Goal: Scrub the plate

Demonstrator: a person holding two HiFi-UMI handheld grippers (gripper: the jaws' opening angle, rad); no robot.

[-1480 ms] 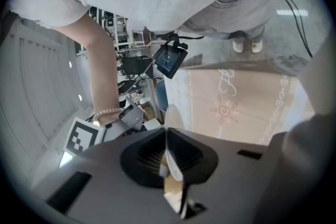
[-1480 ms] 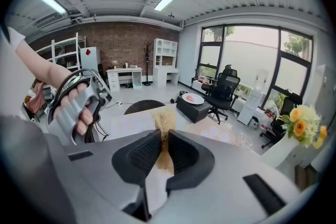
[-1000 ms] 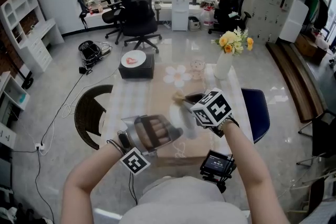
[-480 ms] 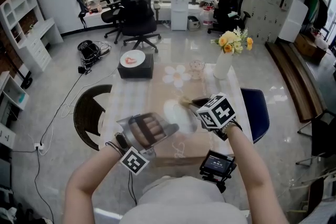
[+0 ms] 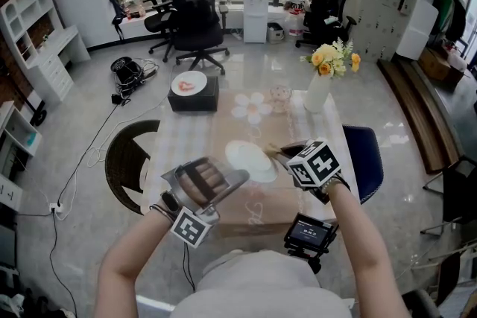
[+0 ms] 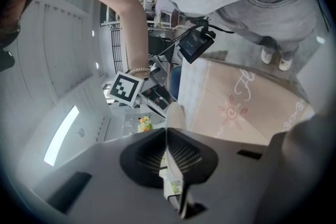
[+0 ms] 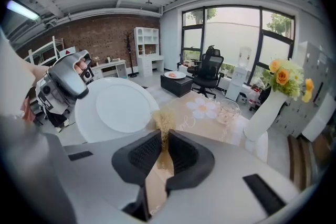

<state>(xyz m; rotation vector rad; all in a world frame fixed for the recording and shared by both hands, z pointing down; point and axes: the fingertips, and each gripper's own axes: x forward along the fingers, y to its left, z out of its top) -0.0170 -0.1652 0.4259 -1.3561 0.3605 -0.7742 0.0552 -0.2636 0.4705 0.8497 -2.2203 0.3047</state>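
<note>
A white plate (image 5: 250, 160) hangs over the table, tilted on edge, held by its rim in my left gripper (image 5: 237, 176). In the left gripper view the plate (image 6: 174, 119) runs edge-on between the shut jaws of my left gripper (image 6: 170, 165). In the right gripper view the plate (image 7: 116, 109) faces the camera at the left. My right gripper (image 7: 164, 147) is shut on a tan fibrous scrubber (image 7: 164, 124), whose tip touches the plate's right rim. From the head view the scrubber (image 5: 273, 152) sits just right of the plate, in front of my right gripper (image 5: 283, 154).
A table with a beige cloth (image 5: 246, 216) lies below. A white vase of yellow flowers (image 5: 319, 89) and a glass bowl (image 5: 280, 94) stand at its far end. A dark chair (image 5: 127, 160) stands left, a blue one (image 5: 369, 156) right. A black box carrying a plate (image 5: 192, 91) sits beyond.
The plate has swung from blurred in front of the right gripper to a clear tilt at the middle. My right gripper drew slightly right and down; the left shifted a little left.
</note>
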